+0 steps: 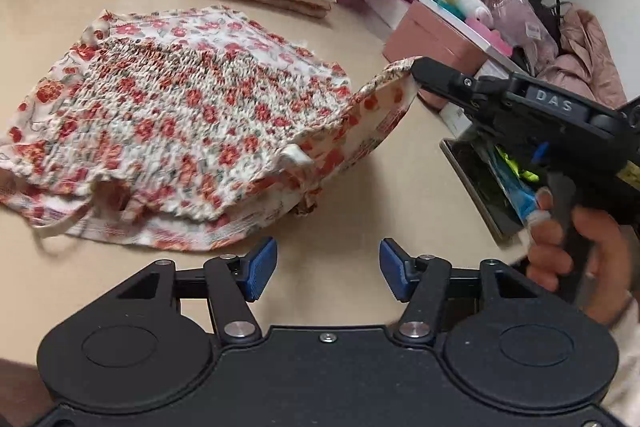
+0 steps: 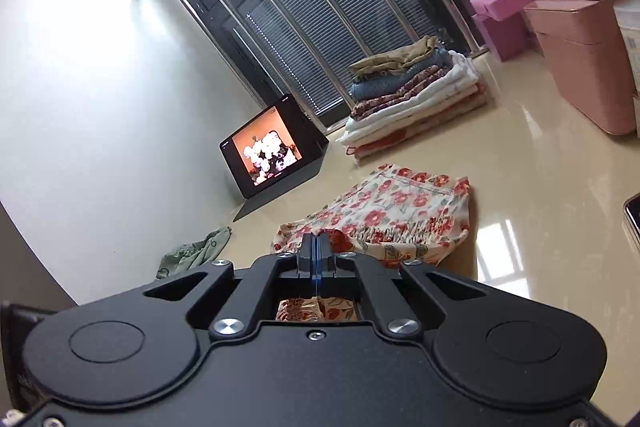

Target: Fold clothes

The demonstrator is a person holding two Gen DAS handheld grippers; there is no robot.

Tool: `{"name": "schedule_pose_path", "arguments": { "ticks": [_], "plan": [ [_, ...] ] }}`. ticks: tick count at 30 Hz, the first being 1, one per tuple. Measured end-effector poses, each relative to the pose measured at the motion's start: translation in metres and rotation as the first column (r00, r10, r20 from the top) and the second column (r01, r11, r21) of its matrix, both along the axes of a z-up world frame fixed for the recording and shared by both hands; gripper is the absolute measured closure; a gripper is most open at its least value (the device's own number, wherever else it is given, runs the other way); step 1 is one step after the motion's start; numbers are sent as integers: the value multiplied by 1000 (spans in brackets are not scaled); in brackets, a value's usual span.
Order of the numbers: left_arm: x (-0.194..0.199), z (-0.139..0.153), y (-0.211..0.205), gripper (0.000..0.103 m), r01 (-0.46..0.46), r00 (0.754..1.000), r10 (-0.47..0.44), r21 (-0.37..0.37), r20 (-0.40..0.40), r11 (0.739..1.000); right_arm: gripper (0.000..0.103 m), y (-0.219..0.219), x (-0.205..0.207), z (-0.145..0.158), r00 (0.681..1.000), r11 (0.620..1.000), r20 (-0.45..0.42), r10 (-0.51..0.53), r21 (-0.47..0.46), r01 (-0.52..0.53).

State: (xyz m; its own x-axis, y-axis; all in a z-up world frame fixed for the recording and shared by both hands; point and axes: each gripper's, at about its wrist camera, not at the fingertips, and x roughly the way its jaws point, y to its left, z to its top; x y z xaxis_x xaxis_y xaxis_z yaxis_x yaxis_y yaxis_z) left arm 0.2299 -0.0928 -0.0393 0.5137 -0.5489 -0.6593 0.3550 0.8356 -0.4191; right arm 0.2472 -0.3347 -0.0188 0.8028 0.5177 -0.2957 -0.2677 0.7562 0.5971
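Fingers of the right gripper [image 2: 316, 253] pinch a lifted corner of the red-flowered white smocked garment [image 1: 176, 115], folded on the beige table [image 1: 380, 195]; the left gripper [image 1: 328, 267] hovers nearby, spread and empty. Right, a dark tray [image 1: 476, 179] holds blue and yellow packets.

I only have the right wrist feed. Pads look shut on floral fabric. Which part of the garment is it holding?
Observer: The right hand-held gripper pinches a corner of the floral garment and lifts it off the table.
Operator: Where's the left one? Not in my feed.
Observer: The left hand-held gripper is open and empty, just short of the garment's near edge.
Operator: How's the rest of the cloth lying?
Observer: Mostly flat, smocked panel up, with a loose strap at the near left edge.
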Motion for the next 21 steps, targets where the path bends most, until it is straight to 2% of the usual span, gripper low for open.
{"name": "schedule_pose_path", "arguments": {
  "ticks": [3,4,5,7,8,11,13,15,17,18,19,20,21],
  "plan": [
    [3,-2,-7,50,-87,993,87,-1,86,996,103,-1,-4,0,1000,1000,4,-7,-8,7],
    [5,-2,-10,64,-93,990,93,-4,108,996,103,-1,-6,0,1000,1000,5,-8,-12,8],
    [7,-3,-13,85,-91,988,91,-8,127,996,103,-1,-7,0,1000,1000,7,-9,-16,9],
    [11,-6,-13,98,-74,993,76,-28,86,997,103,-1,-9,0,1000,1000,9,-11,-26,11],
    [13,-8,-11,101,-61,997,63,-53,45,997,103,-1,-10,0,1000,999,9,-13,-35,13],
    [14,-3,14,101,-62,998,59,-234,-22,970,103,-3,-12,-1,1000,997,9,-20,-70,21],
    [15,1,32,101,-70,997,52,-357,-62,931,103,-4,-16,-2,1000,994,13,-27,-108,29],
    [15,5,50,100,-83,994,40,-474,-100,877,103,-7,-21,-4,999,989,9,-36,-142,37],
    [18,10,60,98,-92,993,39,-505,-115,858,103,-10,-26,-7,999,985,0,-44,-169,44],
    [19,11,62,97,-95,991,37,-495,-125,864,103,-11,-28,-8,999,983,-7,-47,-176,45],
    [19,11,62,91,-95,991,34,-482,-133,871,103,-12,-30,-10,999,982,-14,-49,-184,46],
    [18,10,62,73,-94,990,32,-470,-139,878,103,-12,-33,-12,998,980,-20,-53,-195,48],
    [17,9,62,60,-93,989,29,-459,-145,884,103,-13,-36,-14,998,977,-26,-57,-205,51]
  ]
}}
